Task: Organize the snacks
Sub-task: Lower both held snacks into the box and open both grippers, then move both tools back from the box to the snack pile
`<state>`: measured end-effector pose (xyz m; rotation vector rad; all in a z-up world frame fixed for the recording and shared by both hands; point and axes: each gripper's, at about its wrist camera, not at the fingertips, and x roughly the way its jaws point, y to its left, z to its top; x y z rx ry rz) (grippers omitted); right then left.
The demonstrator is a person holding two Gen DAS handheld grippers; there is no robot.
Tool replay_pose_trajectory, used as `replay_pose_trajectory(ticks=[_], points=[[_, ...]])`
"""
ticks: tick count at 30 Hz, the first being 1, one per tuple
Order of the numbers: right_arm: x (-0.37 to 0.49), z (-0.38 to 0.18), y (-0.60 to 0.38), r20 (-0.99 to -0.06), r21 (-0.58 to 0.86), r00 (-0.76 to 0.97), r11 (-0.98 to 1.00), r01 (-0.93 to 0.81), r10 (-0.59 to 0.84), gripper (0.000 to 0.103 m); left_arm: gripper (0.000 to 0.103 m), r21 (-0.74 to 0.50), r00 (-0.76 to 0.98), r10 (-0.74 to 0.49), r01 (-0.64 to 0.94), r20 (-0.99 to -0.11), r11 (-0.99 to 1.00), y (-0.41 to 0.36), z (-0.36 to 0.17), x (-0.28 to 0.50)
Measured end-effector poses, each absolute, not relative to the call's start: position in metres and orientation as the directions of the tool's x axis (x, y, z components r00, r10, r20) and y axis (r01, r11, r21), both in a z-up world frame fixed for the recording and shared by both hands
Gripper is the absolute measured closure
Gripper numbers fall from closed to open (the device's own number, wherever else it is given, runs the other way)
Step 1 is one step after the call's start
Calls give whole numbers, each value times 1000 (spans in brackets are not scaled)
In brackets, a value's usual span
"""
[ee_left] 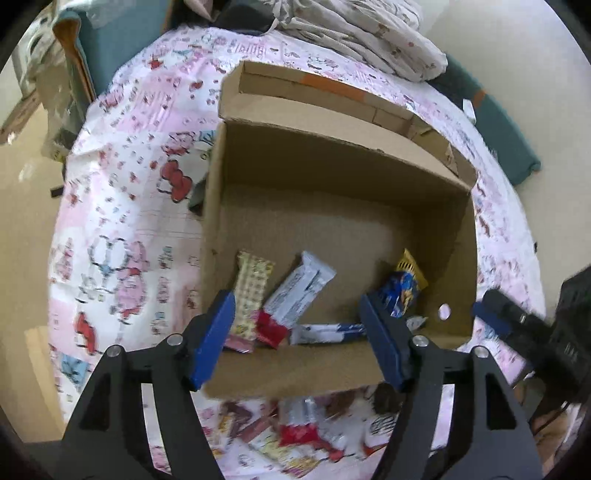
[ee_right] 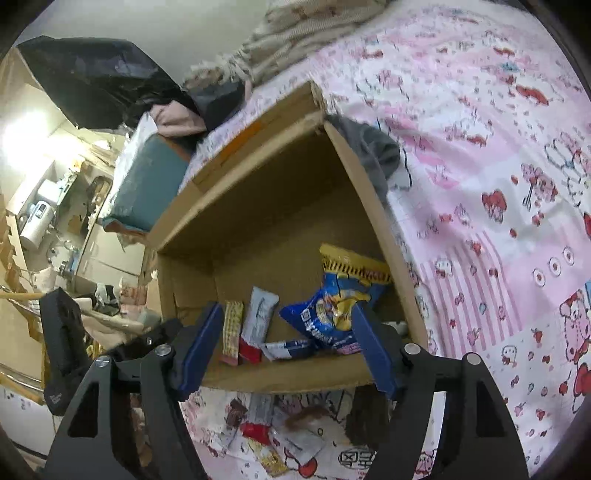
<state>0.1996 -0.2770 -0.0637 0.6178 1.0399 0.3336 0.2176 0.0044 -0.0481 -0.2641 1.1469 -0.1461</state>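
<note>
An open cardboard box (ee_left: 332,173) (ee_right: 258,206) sits on a pink patterned bed cover. Inside lie a yellow checked bar (ee_left: 251,291) (ee_right: 232,328), a white and red bar (ee_left: 295,295) (ee_right: 258,321), a white and blue bar (ee_left: 328,332) (ee_right: 288,349) and a blue and yellow bag (ee_left: 402,291) (ee_right: 340,306). More snacks (ee_left: 295,432) (ee_right: 269,435) lie loose on the cover in front of the box. My left gripper (ee_left: 295,325) is open and empty over the box's near wall. My right gripper (ee_right: 284,339) is open and empty there too, and shows at the right of the left view (ee_left: 495,314).
A folded blanket (ee_left: 362,33) and dark clothes (ee_right: 218,99) lie behind the box. A grey cloth (ee_right: 376,147) is tucked beside the box. A teal mattress edge (ee_right: 147,184) drops to the floor, with cluttered shelves (ee_right: 48,221) beyond.
</note>
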Motion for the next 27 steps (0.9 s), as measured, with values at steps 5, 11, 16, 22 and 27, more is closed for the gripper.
replay_pose_trajectory(ticks=[5,11,16,22,27], points=[[199,-57,-280,-666,659,483,752,25,568,28,36,-197,368,-156,-77,-917,977,22,-48,180],[195,-50,-282,-641,685,496,728,27,585,28,41,-150,209,-102,-230,-973,962,39,-111,141],[190,-50,-287,-632,703,498,710,46,594,28,89,-54,44,-52,-59,-998,997,16,-167,142],[183,-46,-298,-614,726,512,684,67,601,28,90,-78,191,-76,-2,-979,997,5,-96,131],[182,-44,-305,-596,744,523,664,74,609,28,89,-158,392,-132,-34,-910,987,4,-20,159]])
